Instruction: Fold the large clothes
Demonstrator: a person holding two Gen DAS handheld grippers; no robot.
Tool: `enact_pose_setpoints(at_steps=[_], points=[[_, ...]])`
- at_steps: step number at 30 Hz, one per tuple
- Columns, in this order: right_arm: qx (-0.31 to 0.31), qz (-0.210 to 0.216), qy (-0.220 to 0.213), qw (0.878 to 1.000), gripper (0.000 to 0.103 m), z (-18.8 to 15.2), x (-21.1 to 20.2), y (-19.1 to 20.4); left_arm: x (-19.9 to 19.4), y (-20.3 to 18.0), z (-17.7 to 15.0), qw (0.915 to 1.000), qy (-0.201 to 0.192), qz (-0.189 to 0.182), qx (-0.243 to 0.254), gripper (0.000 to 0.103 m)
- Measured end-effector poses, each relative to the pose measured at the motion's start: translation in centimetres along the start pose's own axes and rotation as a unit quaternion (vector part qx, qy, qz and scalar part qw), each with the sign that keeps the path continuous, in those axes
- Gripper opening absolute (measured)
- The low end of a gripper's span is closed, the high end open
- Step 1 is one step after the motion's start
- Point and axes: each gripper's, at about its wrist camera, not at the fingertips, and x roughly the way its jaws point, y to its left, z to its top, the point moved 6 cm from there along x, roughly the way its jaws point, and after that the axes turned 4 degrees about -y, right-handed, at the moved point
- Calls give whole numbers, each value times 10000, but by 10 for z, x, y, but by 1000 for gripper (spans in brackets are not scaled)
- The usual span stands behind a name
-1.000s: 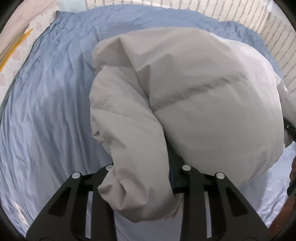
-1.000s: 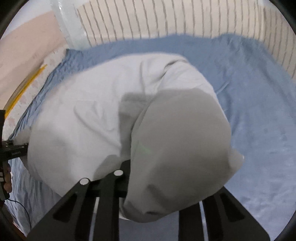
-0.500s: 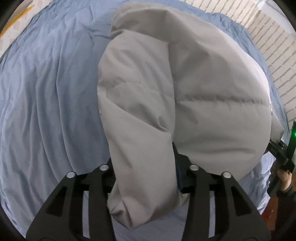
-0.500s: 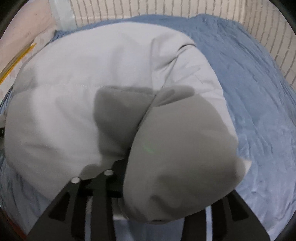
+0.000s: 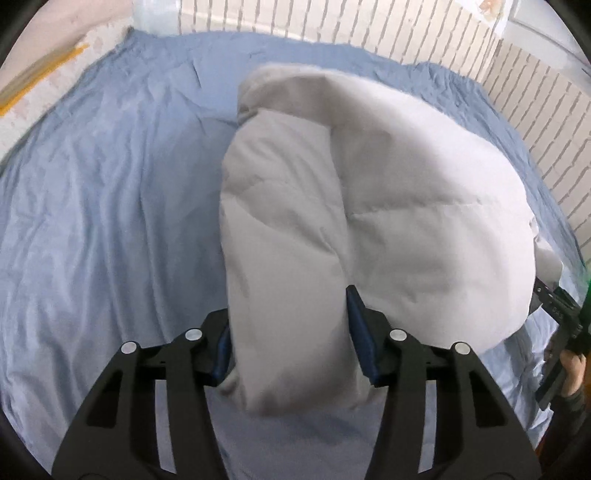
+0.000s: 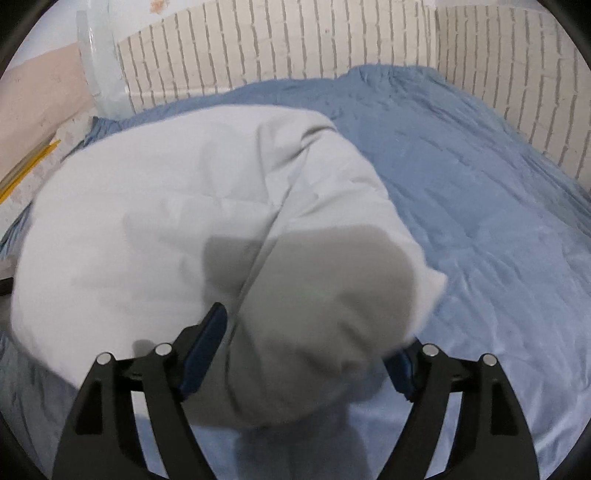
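While both grippers hold it from the near edge, the pale grey puffer jacket lies bunched over the blue bedsheet, which is wrinkled and covers the bed up to the white brick wall. From the left wrist camera, the left gripper has its jaws closed on a thick padded fold that I take for a sleeve; the blue pads press the fabric from both sides. This fold runs with its long axis away from the camera, toward the far wall, and its lower end hangs between the fingers. The wide body of the jacket spreads to the right of it, with a stitched quilting line across. At the right edge, the right gripper is seen in a hand.

From the right wrist camera, the right gripper also grips a padded fold of the jacket, and this picture is somewhat blurred. The bedsheet extends to the right.
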Motion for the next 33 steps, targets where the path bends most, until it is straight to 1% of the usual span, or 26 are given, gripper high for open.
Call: enact_pose_setpoints(at_steps=[2, 4, 5, 8, 10, 11, 12, 13, 14, 15, 16, 18, 20, 22, 24, 25, 29, 33], points=[[47, -106, -101, 9999, 79, -7, -18, 4, -25, -1, 0, 9997, -234, 113, -30, 54], [111, -225, -272, 9993, 79, -10, -37, 7, -48, -3, -3, 9990, -420, 126, -71, 63], [128, -238, -350, 9990, 79, -9, -47, 9, -59, 0, -6, 9985, -520, 151, -119, 66], [170, -197, -526, 9983, 79, -2, -84, 17, -104, 15, -26, 9977, -582, 265, -237, 75], [174, -112, -730, 9971, 85, 4, -112, 24, -138, 13, -34, 9957, -833, 382, -127, 87], [143, -116, -868, 9961, 85, 7, -129, 29, -159, 13, -37, 9930, -1052, 526, -110, 90], [125, -114, -946, 9954, 85, 9, -141, 32, -168, 4, -35, 9913, -1192, 537, -152, 94], [127, -81, -1019, 9947, 86, 11, -153, 35, -174, -11, -32, 9901, -1298, 485, -210, 96], [146, -38, -1073, 9941, 86, 12, -162, 38, -189, -17, -34, 9895, -1371, 393, -257, 97], [204, 42, -1160, 9930, 92, 11, -175, 42, -203, -26, -36, 9892, -1409, 330, -232, 98], [276, 143, -1233, 9919, 96, 11, -187, 46, -218, -21, -37, 9889, -1437, 332, -171, 99], [347, 230, -1318, 9904, 96, 6, -204, 51, -238, -35, -40, 9850, -1643, 528, 54, 100], [286, 258, -1266, 9912, 96, -1, -216, 57, -264, -39, -40, 9802, -1831, 717, 239, 100], [217, 178, -1237, 9919, 96, -8, -226, 63, -270, -52, -46, 9793, -1833, 774, 381, 100], [159, 181, -1237, 9920, 99, -11, -235, 70, -272, -56, -45, 9805, -1780, 742, 376, 100], [149, 158, -1229, 9922, 101, -12, -240, 73, -272, -56, -47, 9806, -1778, 741, 361, 100], [135, 116, -1236, 9922, 101, -15, -253, 83, -273, -50, -52, 9797, -1809, 841, 193, 100], [-99, -85, -1236, 9922, 101, -18, -263, 98, -260, -47, -51, 9791, -1748, 1033, 83, 100]])
